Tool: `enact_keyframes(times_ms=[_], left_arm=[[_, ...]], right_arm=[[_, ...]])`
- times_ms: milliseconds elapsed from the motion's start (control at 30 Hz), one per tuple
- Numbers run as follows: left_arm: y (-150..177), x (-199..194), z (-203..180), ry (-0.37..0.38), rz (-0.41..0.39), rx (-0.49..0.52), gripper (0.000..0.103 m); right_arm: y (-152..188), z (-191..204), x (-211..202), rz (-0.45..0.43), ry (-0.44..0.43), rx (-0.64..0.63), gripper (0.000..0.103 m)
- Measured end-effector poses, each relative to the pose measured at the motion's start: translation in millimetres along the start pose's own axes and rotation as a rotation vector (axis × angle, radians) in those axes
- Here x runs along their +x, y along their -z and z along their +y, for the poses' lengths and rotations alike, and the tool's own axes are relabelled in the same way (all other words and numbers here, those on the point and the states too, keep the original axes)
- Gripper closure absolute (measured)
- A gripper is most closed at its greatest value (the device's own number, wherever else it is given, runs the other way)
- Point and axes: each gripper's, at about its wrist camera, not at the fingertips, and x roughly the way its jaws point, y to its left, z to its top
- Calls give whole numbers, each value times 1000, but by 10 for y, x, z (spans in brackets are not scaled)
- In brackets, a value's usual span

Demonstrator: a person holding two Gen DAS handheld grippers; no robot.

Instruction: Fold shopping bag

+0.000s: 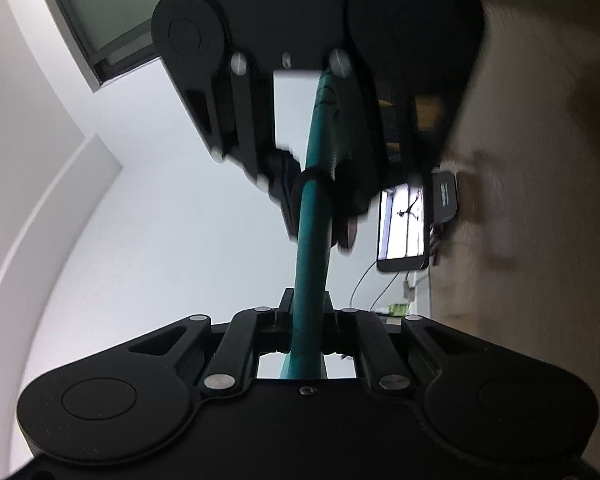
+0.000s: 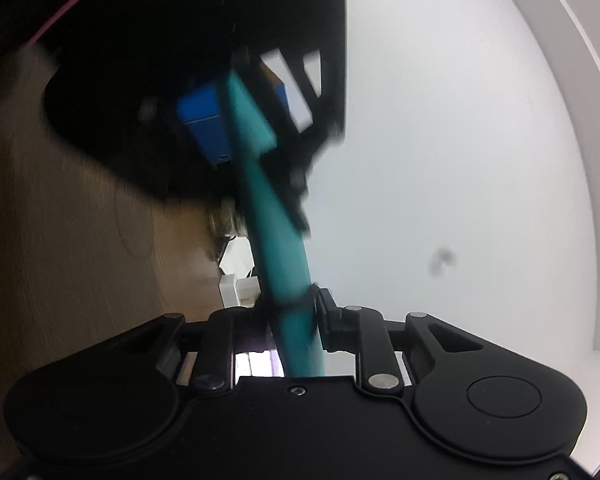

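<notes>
Spanning both views: pale wall and ceiling behind, blurred wooden surface (image 1: 520, 160) at one side; no tabletop identifiable.
Opposing gripper, left wrist view: right gripper (image 1: 320, 184) facing the camera, fingers clamped on the teal strip.
Opposing gripper, right wrist view: left gripper (image 2: 256, 152) facing back, blurred, strip entering between its fingers.
Shopping bag: only a narrow teal band (image 1: 310, 272) visible, edge or handle not distinguishable; rest of bag out of view.
Band, long axis: straight from one gripper to the other, pulled taut, held in the air.
Band, right wrist view: same teal strip (image 2: 288, 264) running forward and slightly leftward.
Near fingers, each view: closed on the band's end at bottom centre.
Nearer hand: neither; one end each.
Fold state: not judgeable.
Small items: lit phone (image 1: 404, 228) and cable behind.
</notes>
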Motion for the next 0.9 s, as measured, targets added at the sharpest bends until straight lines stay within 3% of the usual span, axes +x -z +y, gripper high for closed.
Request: enact_keyframes(times_ms=[433, 533, 667, 700, 767, 833, 900], left_arm=[[2, -81, 125, -18, 23, -9, 92], [71, -138, 214, -18, 38, -6, 91], [357, -288, 333, -14, 104, 30, 82], [508, -356, 388, -20, 149, 39, 75], [935, -458, 607, -32, 365, -21, 80], [1396, -475, 972, -55, 647, -259, 84], [1711, -458, 1415, -128, 866, -674, 84]], right_arm=[[235, 211, -283, -88, 22, -60, 81], [286, 225, -233, -80, 6, -22, 91], [89, 1, 243, -108, -56, 45, 93], [29, -64, 383, -116, -73, 60, 93], [-91, -195, 663, -133, -106, 89, 93], [-212, -326, 943, -149, -140, 119, 93], [-332, -457, 1223, -166, -174, 148, 93]])
